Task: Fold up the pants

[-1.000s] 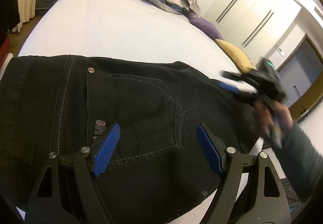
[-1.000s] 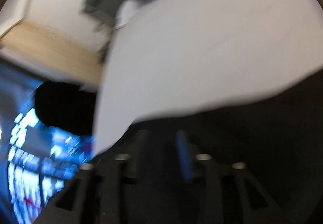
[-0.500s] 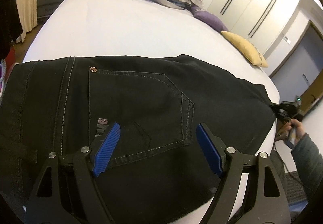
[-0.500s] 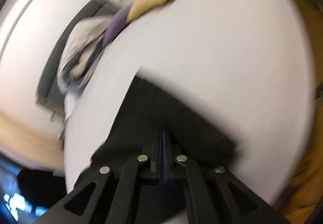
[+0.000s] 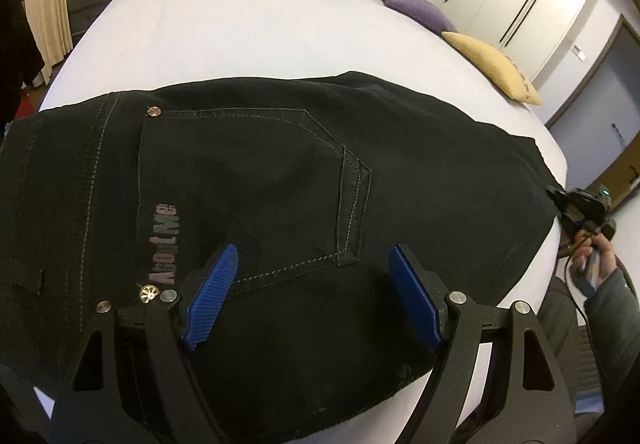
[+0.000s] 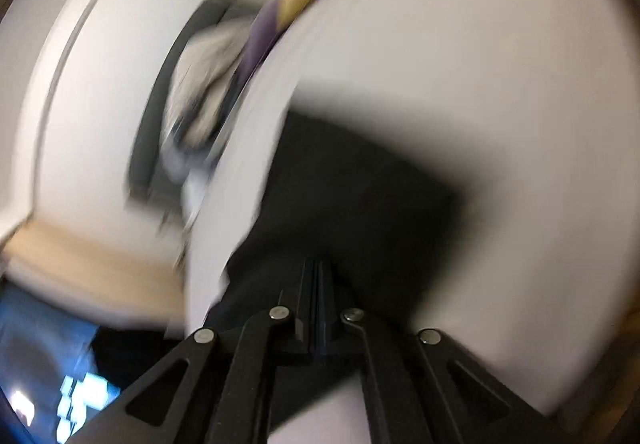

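On smooth white bed (image 5: 248, 28) — stitched black denim pants (image 5: 280, 172), flat.

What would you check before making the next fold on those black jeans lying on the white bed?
1. Black denim jeans lie flat on the white bed sheet: ok.
2. Left gripper open above the back pocket, nothing pinched: ok.
3. Right gripper shut at the jeans' far end: ok.
4. Cloth actually caught between its jaws: cannot tell, picture blurred.
5. Yellow cushion and purple cushion clear of the jeans: ok.
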Tool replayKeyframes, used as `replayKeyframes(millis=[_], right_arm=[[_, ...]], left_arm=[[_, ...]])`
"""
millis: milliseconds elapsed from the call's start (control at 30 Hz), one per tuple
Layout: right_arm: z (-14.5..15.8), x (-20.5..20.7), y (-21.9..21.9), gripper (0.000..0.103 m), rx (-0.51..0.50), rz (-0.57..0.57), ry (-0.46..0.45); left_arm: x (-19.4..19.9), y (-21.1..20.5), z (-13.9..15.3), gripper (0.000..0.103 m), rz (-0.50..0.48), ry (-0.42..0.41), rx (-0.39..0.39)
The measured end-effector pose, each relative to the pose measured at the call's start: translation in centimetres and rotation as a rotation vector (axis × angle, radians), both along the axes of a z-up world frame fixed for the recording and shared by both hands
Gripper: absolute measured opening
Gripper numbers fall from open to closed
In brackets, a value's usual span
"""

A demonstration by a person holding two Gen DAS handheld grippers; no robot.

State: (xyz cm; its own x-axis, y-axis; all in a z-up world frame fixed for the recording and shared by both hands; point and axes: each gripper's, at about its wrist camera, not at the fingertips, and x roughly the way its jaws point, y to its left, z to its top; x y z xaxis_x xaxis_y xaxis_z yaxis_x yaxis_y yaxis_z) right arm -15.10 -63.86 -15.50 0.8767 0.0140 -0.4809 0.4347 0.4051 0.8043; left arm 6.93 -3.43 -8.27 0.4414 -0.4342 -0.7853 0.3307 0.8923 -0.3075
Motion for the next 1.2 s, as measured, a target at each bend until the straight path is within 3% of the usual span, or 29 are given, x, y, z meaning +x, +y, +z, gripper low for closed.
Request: replayKeyframes(millis=[33, 67, 133, 200, 300, 367, 467, 567, 767, 833, 933, 1200], right_arm=[[0.7, -2.2, -0.8, 0.005, 0.014, -0.054, -0.044], [1.5, -4.0, -1.1, 0.032, 0.017, -0.102, -0.063], [2.1, -6.4, -1.7, 0.066, 0.024, -0.151, -0.096], [1.7, -6.8, -0.2, 0.065, 0.078, -0.109, -0.114], [0.0, -3.2, 1.8, 0.065, 0.138, -0.075, -0.116], [-0.3, 0.0, 3.5, 0.065, 0.14, -0.062, -0.106], [-0.5, 1.6, 4.7, 0.066, 0.146, -0.064, -0.089], [0.0, 1.6, 6.1, 0.066, 0.154, -0.065, -0.105], [0.8, 7.1, 7.5, 0.058, 0.14, -0.024, -0.099], [0.5, 8.3, 7.4, 0.048, 0.146, -0.025, -0.091], [-0.3, 9.4, 7.1, 0.01, 0.167, -0.039, -0.072], [0.2, 10.4, 7.9, 0.007, 0.135, -0.072, -0.055]], left_arm=[[0.0, -0.1, 0.3, 0.077, 0.008, -0.001, -0.003], [-0.3, -0.1, 0.8, 0.077, 0.01, -0.004, -0.018], [-0.7, -0.9, 2.0, 0.077, -0.006, -0.028, -0.059], [-0.8, -2.5, 3.0, 0.077, -0.043, -0.035, -0.09], [-0.4, -5.5, 3.5, 0.077, -0.103, -0.022, -0.121], [-0.2, -7.5, 3.8, 0.077, -0.14, -0.016, -0.126], [0.0, -10.1, 3.7, 0.077, -0.189, -0.009, -0.118], [0.6, -11.8, 3.0, 0.077, -0.204, 0.027, -0.118], [2.3, -12.6, 0.1, 0.077, -0.192, 0.116, -0.119], [2.6, -12.7, -0.4, 0.077, -0.184, 0.119, -0.119], [3.1, -12.4, -1.3, 0.077, -0.18, 0.147, -0.134], [3.9, -12.2, -2.6, 0.077, -0.187, 0.189, -0.154]])
